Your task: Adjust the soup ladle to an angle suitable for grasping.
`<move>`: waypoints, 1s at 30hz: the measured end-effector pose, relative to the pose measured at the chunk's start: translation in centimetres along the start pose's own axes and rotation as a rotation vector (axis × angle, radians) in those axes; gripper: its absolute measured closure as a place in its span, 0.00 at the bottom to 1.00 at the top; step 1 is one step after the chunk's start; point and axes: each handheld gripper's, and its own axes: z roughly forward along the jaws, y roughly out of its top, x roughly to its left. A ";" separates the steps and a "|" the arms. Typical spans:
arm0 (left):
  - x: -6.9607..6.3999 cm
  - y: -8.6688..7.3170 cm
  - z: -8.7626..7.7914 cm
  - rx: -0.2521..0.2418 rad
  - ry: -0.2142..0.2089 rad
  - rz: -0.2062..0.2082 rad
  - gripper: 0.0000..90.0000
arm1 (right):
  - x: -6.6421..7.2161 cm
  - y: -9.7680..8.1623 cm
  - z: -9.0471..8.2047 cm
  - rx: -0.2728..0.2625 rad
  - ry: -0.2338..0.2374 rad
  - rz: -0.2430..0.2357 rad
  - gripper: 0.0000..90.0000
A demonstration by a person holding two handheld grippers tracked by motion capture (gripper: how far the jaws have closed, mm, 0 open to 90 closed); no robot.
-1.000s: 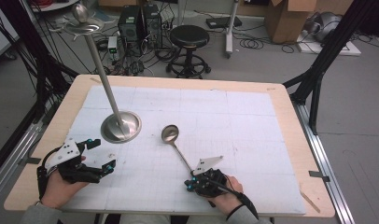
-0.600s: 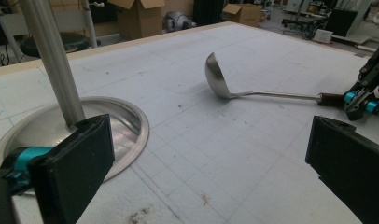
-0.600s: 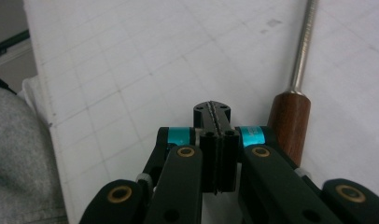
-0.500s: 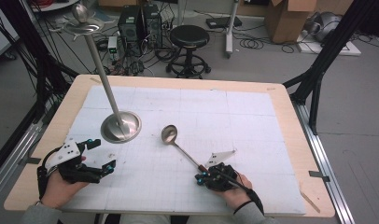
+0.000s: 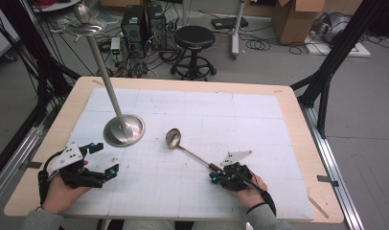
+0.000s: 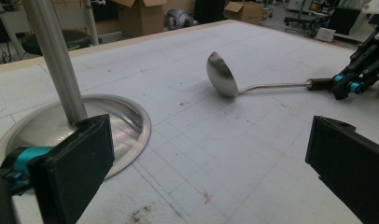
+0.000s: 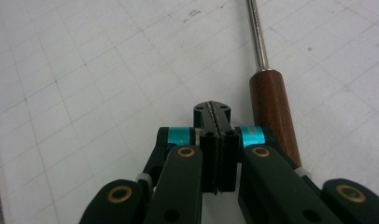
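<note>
Resting low over the near right part of the table [image 5: 298, 124], the right hand-held gripper [image 5: 216, 176] points away from the person toward the ladle [image 5: 190, 151], with the hand [image 5: 247, 189] behind it and the forearm entering from the bottom edge. Its jaws are pressed together with nothing between them; in the right gripper view the ladle's brown wooden grip [image 7: 271, 112] lies just beside the closed tips [image 7: 212, 112], to their right, not pinched. The left hand-held gripper [image 5: 99, 160] sits near the front left corner, held level, its two black jaws spread wide and empty, facing the stand's base.

The ladle lies on the white gridded mat [image 5: 240, 120] near the middle of the table, its bowl toward the far left and its handle running diagonally back to the right hand-held gripper. Open mat stretches beyond it to the far and right edges. The tall stand [image 5: 108, 88] rises left of the ladle, a little apart from the bowl.

The ladle's bowl [image 6: 221, 74] is polished metal, rounded and tipped on its side, with a thin steel shaft. The stand has a wide, shallow, shiny round foot [image 6: 127, 121], a slim grey pole, and a dish on top. The mat is matte, scuffed with small dark marks, on a pale wooden table.
</note>
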 end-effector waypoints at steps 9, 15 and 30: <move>0.1 -0.1 0.1 0.011 0.000 -0.004 0.02 | -1.6 0.1 -0.1 -0.022 -0.033 -0.046 1.00; 0.0 -0.1 0.1 0.009 -0.003 -0.007 0.02 | -3.2 0.0 -0.3 -0.034 -0.073 -0.025 1.00; 0.0 -0.1 0.1 0.009 -0.003 -0.006 0.02 | -5.8 -0.1 -0.4 -0.078 -0.144 0.031 1.00</move>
